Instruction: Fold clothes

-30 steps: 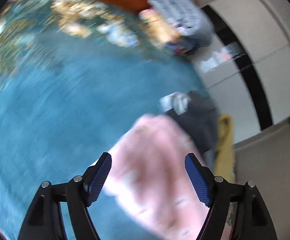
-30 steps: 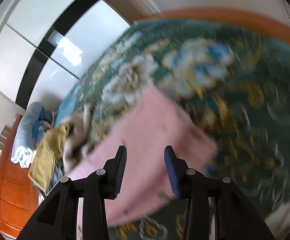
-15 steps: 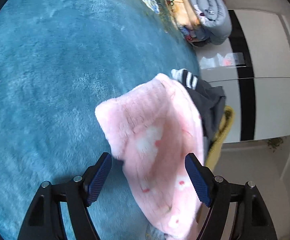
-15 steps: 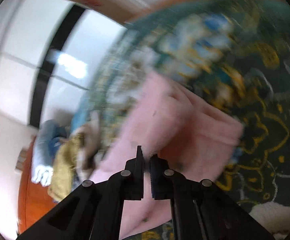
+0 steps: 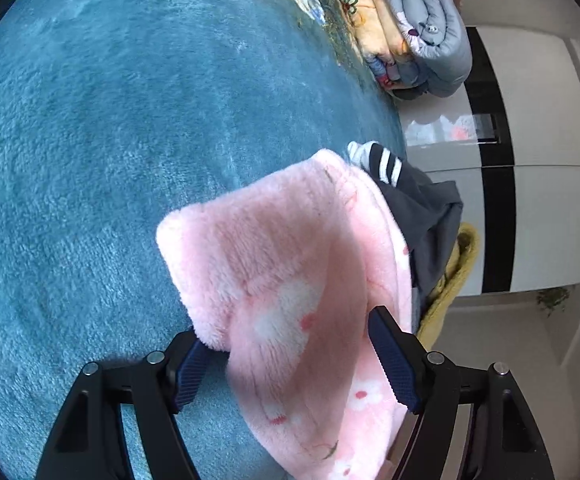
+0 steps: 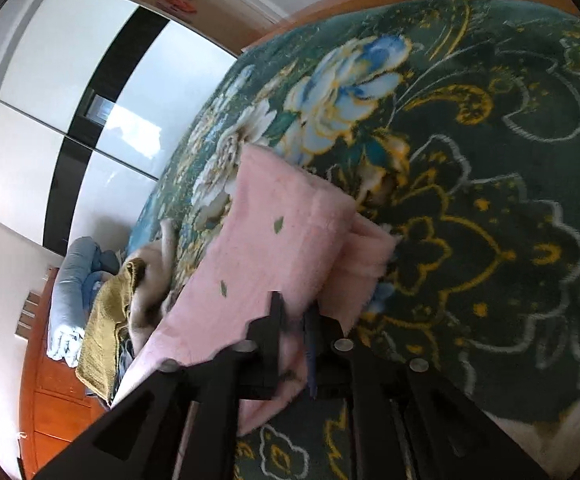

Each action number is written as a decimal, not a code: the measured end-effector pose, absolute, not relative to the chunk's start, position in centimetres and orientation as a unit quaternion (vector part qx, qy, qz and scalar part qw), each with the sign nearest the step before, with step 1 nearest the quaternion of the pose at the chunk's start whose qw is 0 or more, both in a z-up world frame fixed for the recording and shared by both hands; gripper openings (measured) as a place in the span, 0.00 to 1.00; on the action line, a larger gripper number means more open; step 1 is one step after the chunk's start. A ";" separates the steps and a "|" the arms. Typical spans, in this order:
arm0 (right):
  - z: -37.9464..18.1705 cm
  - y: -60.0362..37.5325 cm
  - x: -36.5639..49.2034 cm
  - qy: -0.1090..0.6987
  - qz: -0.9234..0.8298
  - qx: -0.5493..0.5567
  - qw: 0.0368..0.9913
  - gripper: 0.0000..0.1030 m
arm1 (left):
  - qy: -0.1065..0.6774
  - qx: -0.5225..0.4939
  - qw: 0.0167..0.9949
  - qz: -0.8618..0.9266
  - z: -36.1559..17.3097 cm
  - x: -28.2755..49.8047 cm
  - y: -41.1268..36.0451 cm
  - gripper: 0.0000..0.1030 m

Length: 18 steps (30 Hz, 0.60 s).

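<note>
both fingers point(image 5: 390, 360) straddle pink garment point(image 5: 290, 264), unclosed.

- Your left gripper point(image 5: 290, 356) has black angular arms, ribbed blue pads point(image 5: 392, 360) on the fingers, and silver screws (four, toward 6 o'clock).
- Your right gripper point(image 6: 293, 332) shows the same black frame, silver screws, a thin blue pad edge.

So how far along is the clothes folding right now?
Early. In hand: the pink fleece garment, partly doubled over, is pinched by the right tongs; the left tongs sit open around its edge. Left: the dark striped garment and the yellow one lie crumpled.
</note>
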State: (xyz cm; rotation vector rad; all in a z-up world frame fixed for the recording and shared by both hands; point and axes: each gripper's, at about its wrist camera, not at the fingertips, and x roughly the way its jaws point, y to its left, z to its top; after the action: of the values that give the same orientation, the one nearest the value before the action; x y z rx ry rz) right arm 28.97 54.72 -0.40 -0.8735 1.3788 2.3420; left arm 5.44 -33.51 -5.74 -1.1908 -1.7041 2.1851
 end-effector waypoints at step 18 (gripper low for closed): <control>-2.4 55.5 24.6 0.506 0.788 -0.288 0.200 0.16 | -0.651 -0.378 0.044 0.657 -7.5 4.3 -34.6 0.47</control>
State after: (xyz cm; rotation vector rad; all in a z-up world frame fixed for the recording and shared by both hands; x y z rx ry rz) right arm 24.57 55.53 -2.39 -0.8053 1.4135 2.2044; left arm 4.27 -34.57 -7.49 -1.1546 -1.9900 2.0067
